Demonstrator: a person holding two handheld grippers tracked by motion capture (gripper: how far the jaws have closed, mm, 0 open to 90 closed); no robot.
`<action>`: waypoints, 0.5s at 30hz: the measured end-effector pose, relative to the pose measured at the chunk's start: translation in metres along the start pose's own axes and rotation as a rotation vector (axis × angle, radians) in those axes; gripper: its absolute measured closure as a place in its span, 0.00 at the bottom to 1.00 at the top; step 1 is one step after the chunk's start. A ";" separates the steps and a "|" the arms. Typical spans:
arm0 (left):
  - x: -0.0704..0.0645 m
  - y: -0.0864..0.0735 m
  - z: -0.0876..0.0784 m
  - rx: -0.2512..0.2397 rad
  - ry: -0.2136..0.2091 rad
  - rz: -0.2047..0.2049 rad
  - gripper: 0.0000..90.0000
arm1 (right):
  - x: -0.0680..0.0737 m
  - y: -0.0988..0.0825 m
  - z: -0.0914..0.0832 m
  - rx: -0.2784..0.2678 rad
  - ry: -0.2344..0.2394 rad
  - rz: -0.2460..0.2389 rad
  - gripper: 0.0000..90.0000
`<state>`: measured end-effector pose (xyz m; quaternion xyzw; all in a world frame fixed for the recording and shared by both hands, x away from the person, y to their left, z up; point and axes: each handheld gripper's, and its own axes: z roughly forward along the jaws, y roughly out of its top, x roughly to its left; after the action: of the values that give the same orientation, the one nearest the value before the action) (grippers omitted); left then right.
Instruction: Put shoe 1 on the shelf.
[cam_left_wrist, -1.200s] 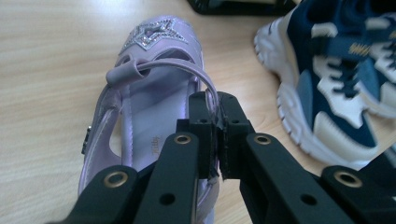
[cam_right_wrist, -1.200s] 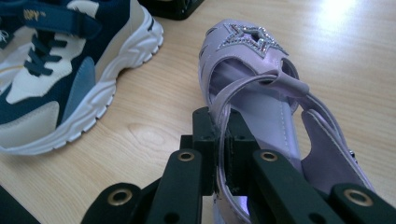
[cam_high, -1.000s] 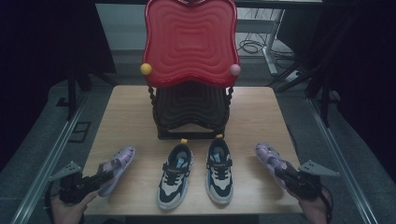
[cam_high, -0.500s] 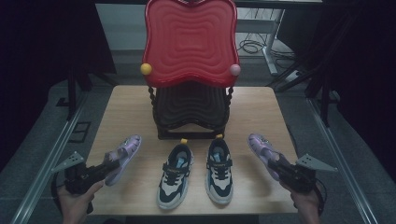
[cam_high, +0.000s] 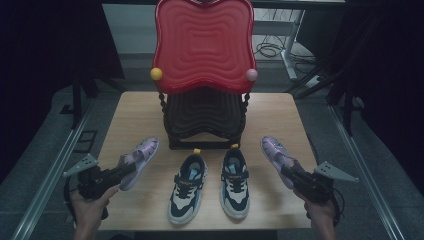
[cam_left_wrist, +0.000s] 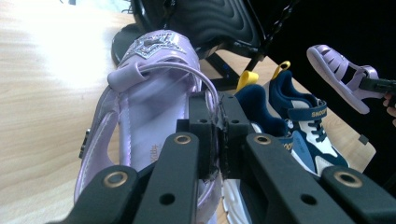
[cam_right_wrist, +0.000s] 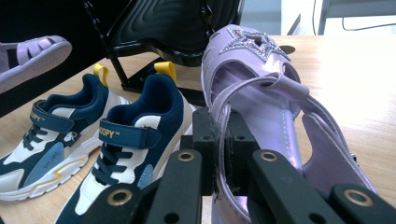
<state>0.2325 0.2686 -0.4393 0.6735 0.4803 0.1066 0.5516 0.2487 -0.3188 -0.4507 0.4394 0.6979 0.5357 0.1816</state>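
**Two purple sandals held off the table, one in each gripper**

High view: the left gripper (cam_high: 121, 172) holds the left purple sandal (cam_high: 139, 156) by its heel end, toe pointing up the wooden table (cam_high: 135, 120). The right gripper (cam_high: 289, 170) holds the right purple sandal (cam_high: 274, 151) the same way. Between them a pair of navy-and-white sneakers (cam_high: 210, 184) stands just before the black-and-red chair (cam_high: 204, 75). The jaws themselves are too small and dark here to read. Against the frame a second ago, both sandals have come forward and inward, nearer the sneakers, and the hands show more fully above the bottom edge.

Left gripper view: the jaws are clamped on the rim beside the sandal's (cam_left_wrist: 140, 107) heel strap; its heel is cut off by the jaws. The other sandal (cam_left_wrist: 343, 77) hangs far right against the dark.

Right gripper view: the jaws pinch that sandal's (cam_right_wrist: 261, 93) heel strap; its back is hidden behind them. The sneakers (cam_right_wrist: 93, 135) stand at left.
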 end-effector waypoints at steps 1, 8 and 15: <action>-0.001 0.001 0.001 -0.003 -0.001 0.005 0.96 | 0.001 0.001 0.000 0.002 0.004 -0.001 0.95; -0.009 0.012 0.013 -0.023 -0.020 0.025 0.96 | 0.012 0.005 0.004 -0.002 0.021 -0.032 0.95; -0.014 0.017 0.018 -0.033 -0.037 0.038 0.96 | 0.018 0.010 0.008 -0.011 0.049 -0.044 0.95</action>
<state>0.2461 0.2481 -0.4263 0.6750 0.4554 0.1125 0.5694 0.2483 -0.2991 -0.4403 0.4097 0.7085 0.5461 0.1787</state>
